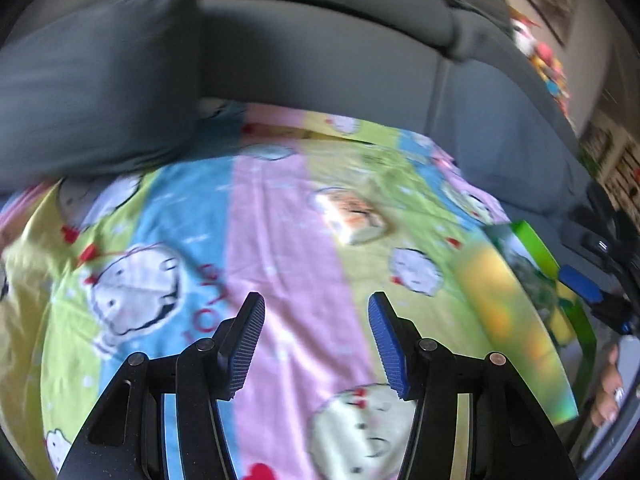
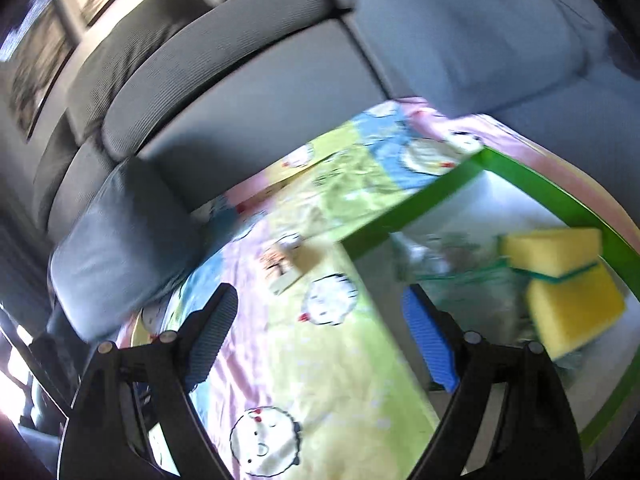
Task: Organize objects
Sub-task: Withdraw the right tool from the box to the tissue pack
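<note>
Left gripper (image 1: 316, 308) angled downward, jaws partly apart with nothing between them, right gripper (image 2: 320, 300) angled downward, jaws spread wide and empty, person's hand (image 1: 610, 394) at the frame edge

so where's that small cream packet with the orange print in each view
Left wrist: the small packet lies on the cartoon blanket, above and right of centre, beyond the open left gripper.
Right wrist: the packet sits just left of centre, left of the green-rimmed bin, beyond the open right gripper.
Shared landmark: the grey cushion at the blanket's left edge.
</note>
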Demonstrator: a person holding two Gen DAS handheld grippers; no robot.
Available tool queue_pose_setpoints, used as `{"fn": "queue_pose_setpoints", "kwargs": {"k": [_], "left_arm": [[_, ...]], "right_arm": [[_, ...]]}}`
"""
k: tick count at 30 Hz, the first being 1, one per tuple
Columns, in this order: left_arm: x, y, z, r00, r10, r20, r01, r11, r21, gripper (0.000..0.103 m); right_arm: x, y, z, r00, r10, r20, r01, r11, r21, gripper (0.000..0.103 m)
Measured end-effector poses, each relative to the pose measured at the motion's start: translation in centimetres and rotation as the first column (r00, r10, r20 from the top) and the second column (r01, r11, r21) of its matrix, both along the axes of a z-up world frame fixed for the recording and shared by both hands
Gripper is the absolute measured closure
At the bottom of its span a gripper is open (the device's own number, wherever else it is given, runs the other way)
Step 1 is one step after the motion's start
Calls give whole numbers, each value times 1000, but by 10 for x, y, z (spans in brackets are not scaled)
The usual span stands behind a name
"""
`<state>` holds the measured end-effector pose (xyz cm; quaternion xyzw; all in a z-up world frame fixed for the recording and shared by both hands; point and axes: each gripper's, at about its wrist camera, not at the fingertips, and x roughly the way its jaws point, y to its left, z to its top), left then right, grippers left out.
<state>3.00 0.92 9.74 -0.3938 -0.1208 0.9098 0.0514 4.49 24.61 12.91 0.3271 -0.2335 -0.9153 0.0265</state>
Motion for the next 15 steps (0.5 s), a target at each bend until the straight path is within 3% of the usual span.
{"fn": "queue_pose_setpoints", "kwargs": {"k": [5,7,9,15], "left_arm": [[-6,-28,-18,993,94,76,-95,995,12,48],[-6,-37,-21,988,116,99,-117,993,13,33],[-4,-47,-24,985,139,102,-144,988,46,31],[0,-67,-31,969,205,136,-215,974,71,30]], "right_arm": [[-20,-42,-2,994,104,15,-104,994,37,18],[-28,-56,-5,991,131,28,-133,989,60,16],[-36,-74,-12,985,166,48,-169,982,85,16],[-69,-109,-53,965,189,184,-212,971,110,15]]}}
